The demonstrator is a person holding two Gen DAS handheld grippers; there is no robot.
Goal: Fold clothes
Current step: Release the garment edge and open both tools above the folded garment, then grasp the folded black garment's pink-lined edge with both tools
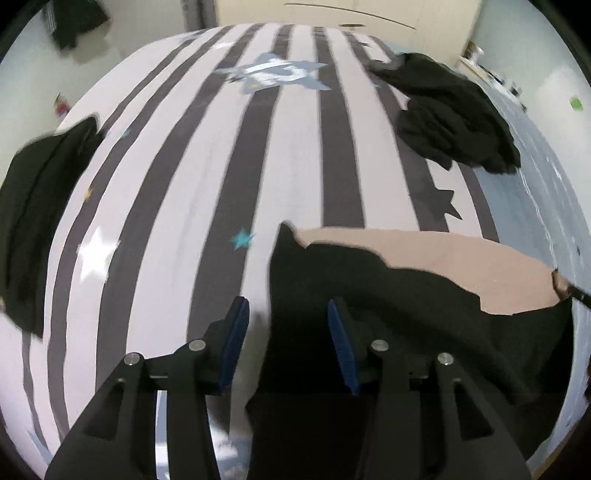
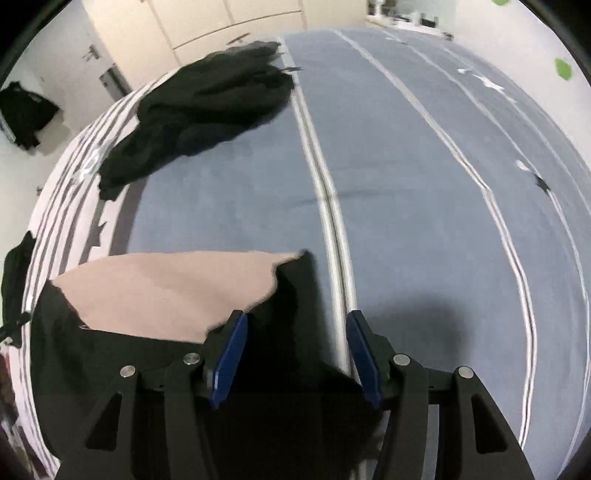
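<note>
A black garment lies at the near edge of the bed, with a beige flat panel showing on it. My left gripper is open, its blue pads over the garment's left edge. In the right wrist view the same garment and beige panel lie low in the frame. My right gripper is open over the garment's right corner. Neither gripper holds cloth.
A crumpled black garment lies at the far right of the striped sheet; it also shows in the right wrist view. Another dark garment lies at the left edge. A blue sheet covers the right side. Wardrobe doors stand behind.
</note>
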